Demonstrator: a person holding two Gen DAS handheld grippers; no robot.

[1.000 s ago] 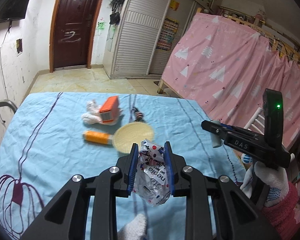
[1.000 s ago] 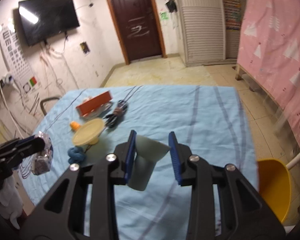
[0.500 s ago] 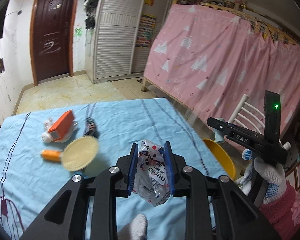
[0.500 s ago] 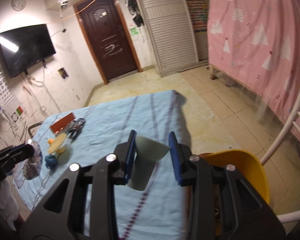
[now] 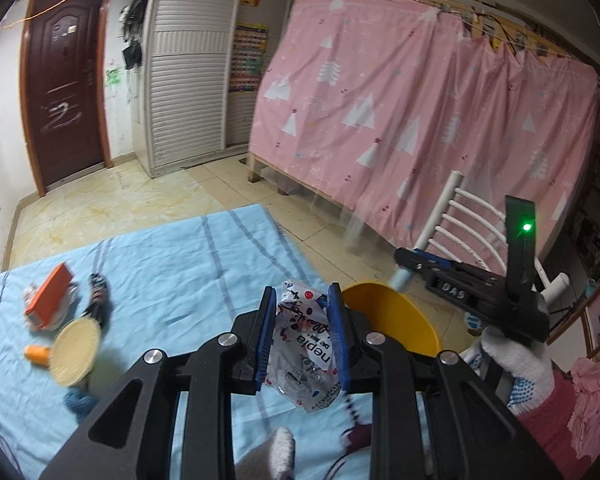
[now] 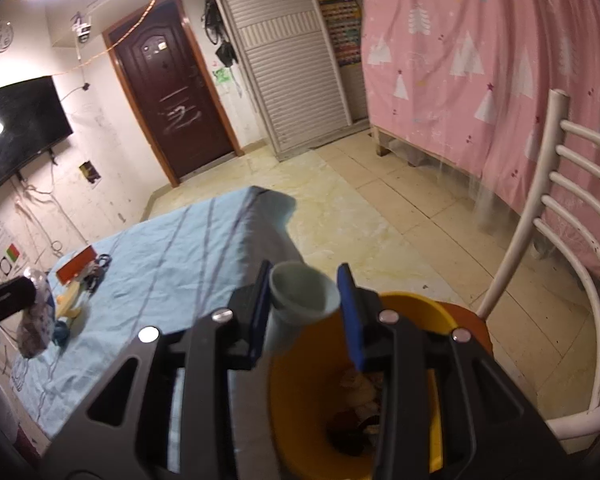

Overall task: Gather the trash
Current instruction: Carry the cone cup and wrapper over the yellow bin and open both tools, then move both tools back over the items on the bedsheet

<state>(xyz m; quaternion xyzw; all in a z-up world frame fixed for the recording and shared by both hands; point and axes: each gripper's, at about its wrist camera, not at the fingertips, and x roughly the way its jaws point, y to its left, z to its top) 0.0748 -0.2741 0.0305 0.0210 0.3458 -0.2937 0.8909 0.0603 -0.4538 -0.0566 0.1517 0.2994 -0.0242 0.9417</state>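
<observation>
Left tongs (image 5: 302, 334): clamped on a crumpled plastic wrapper (image 5: 305, 354), held above the blue-covered surface (image 5: 188, 264).
Yellow bin (image 6: 316, 392): seen just right of the left tongs, directly below the right tongs.
Right tongs (image 6: 305, 312): clamped on a pale paper cup (image 6: 300, 300), long axis tilted, mouth forward; judged nearer the drop.

Our right claw (image 6: 304, 308) grips a pale paper cup (image 6: 300, 296) between its blue pads, above the yellow bin (image 6: 300, 400), which already holds scraps. The bin stands on a white chair (image 6: 560, 264) just off the tabletop's (image 6: 160, 272) right edge. At the left edge we see our left claw (image 6: 8, 300) holding a crumpled wrapper (image 6: 36, 320).
</observation>
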